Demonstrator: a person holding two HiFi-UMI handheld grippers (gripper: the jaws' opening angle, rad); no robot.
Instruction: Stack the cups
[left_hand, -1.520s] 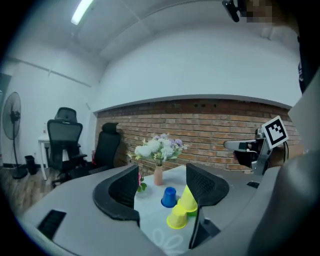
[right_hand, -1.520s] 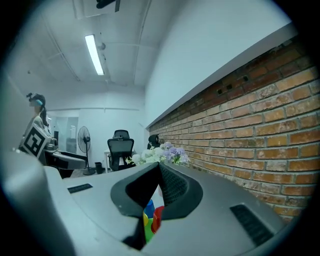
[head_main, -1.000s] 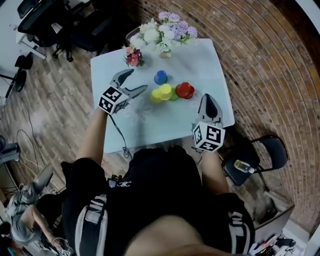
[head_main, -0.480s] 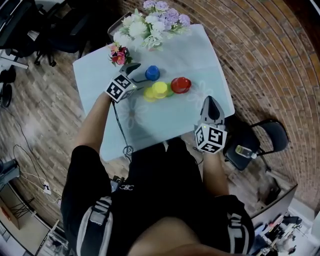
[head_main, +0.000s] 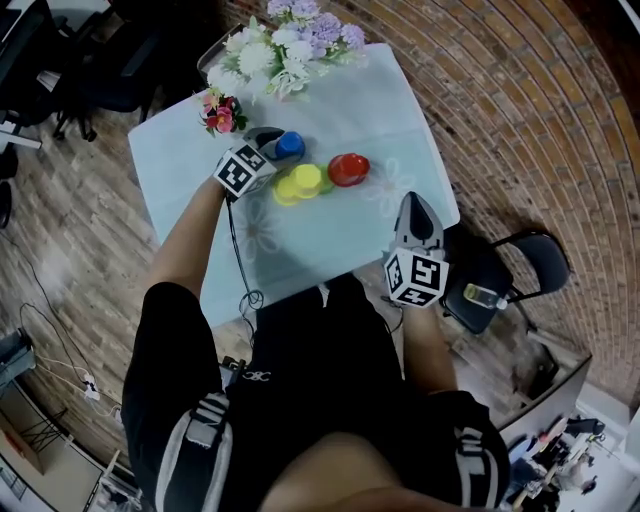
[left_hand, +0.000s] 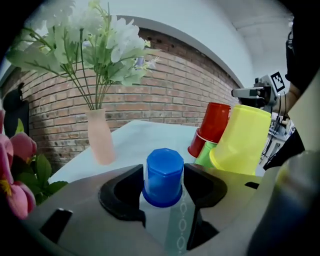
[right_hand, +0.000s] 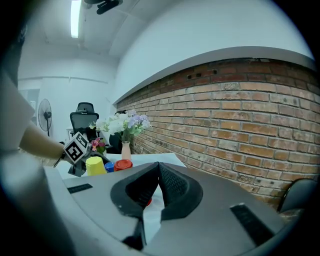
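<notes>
Gripping: left gripper (left_hand: 163, 190) jaws have just been closing and now clamp the upturned blue cup (left_hand: 164, 175), just beside the yellow cup (left_hand: 243, 140).
Right gripper (right_hand: 159, 172): jaws together, empty, well apart from the yellow cup.
Advice: lift straight, centre over the yellow cup.

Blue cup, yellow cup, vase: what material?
The blue cup looks like plastic: opaque, slight gloss, faceted moulded walls. The yellow cup is likely the same: even colour, satin sheen. The vase is unclear, frosted glass or matte ceramic: pale pink, no sharp reflections.
</notes>
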